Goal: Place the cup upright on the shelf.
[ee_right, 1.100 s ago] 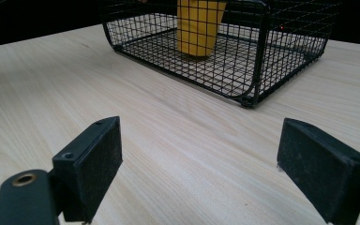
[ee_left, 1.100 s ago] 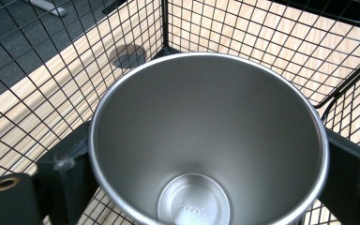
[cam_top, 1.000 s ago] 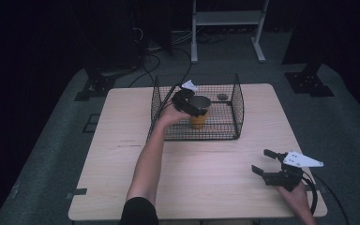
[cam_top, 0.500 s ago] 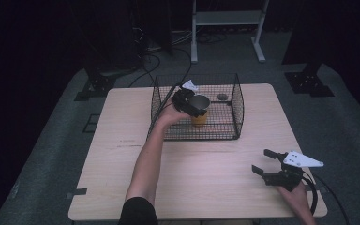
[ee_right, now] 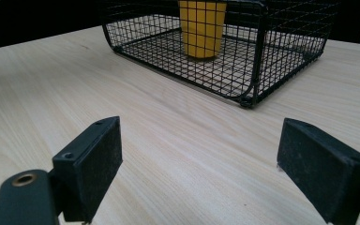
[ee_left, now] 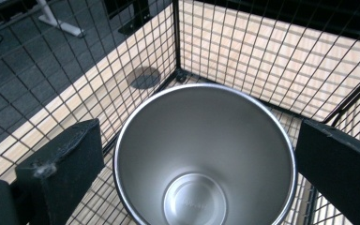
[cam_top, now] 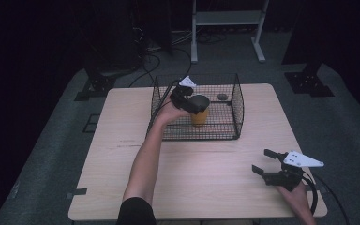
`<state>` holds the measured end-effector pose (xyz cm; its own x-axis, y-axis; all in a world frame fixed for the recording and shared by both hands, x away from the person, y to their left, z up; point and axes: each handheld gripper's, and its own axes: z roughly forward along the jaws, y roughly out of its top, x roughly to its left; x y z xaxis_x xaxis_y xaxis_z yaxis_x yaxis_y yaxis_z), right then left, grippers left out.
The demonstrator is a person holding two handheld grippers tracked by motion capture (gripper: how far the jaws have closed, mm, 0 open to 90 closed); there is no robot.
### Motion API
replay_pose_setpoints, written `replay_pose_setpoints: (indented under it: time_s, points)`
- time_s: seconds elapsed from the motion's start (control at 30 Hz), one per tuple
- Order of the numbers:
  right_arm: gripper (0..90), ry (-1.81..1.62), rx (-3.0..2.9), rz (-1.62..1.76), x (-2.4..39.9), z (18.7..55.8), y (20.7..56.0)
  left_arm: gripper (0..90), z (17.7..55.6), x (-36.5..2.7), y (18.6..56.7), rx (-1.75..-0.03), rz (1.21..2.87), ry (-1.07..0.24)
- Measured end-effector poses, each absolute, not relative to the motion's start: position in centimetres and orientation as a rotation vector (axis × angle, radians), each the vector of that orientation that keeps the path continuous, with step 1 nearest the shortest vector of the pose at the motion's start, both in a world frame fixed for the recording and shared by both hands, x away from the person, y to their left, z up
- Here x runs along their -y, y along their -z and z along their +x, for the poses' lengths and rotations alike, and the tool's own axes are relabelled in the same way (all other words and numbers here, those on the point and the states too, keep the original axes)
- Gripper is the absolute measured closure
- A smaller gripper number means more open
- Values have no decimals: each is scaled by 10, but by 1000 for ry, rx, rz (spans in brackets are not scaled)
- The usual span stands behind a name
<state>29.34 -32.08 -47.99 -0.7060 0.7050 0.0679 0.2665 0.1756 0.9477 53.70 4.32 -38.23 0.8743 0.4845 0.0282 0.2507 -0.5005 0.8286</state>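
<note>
Straddling yellow cup (cam_top: pixel 199 111) in wire basket (cam_top: pixel 236 101): left hand-held gripper (cam_top: pixel 187 101), jaws apart.

A dark lab or recording studio is suggested. A lone wooden table (cam_top: pixel 122 117) is set on grey carpet (cam_top: pixel 51 154). Loose cables (cam_top: pixel 154 56) and stand bases (cam_top: pixel 309 82) are seen behind.

Table (cam_top: pixel 122 154): pale wood, matt, fine straight grain. Basket (cam_top: pixel 236 101): thin black wire mesh with a slight sheen, thicker rod at the rim. Cup (ee_left: pixel 201 154): brushed bare metal inside, satin finish, polished rim; outer wall matt yellow. Right gripper (ee_right: pixel 199 164) pads (ee_right: pixel 96 154): black, dull, slightly gritty. Floor (cam_top: pixel 347 122): grey carpet, rough.
</note>
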Motion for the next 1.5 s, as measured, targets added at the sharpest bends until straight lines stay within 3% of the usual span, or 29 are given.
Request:
replay_pose_setpoints:
  time_s: [1.5]
  points:
    - [131, -1538, -2051, 936, 322, 293, 480, 14, 480, -51, 339, -381, 1982, -304]
